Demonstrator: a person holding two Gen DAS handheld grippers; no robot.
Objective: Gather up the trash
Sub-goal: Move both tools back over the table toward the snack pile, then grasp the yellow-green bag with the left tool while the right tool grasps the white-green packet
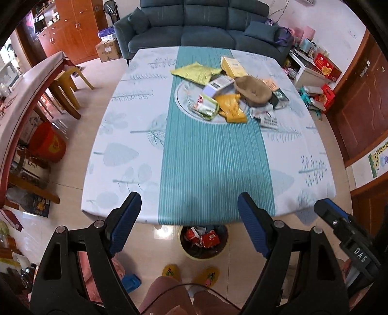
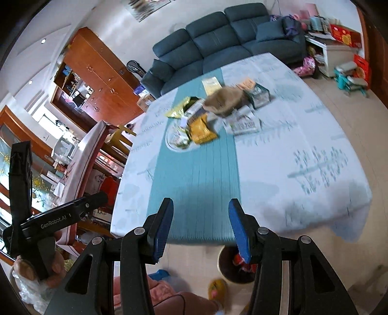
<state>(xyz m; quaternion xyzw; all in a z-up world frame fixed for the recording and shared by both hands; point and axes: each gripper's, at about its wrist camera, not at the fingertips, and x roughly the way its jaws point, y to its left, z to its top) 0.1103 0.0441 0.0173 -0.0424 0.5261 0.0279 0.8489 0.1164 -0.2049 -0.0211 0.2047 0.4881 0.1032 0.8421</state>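
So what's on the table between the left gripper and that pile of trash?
Nothing: in the left wrist view only bare tablecloth lies between the open left gripper and the trash pile.

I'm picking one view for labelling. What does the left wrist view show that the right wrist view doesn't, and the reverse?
Only the left wrist view: the red bucket on the floor, the yellow stool, and the bin's red wrappers sharply.

Only the right wrist view: the hand holding the left gripper's handle, and a wall poster.

Both: the trash pile on the table, the sofa, the bin below the near edge, yellow slippers, and each camera's own open, empty fingers.
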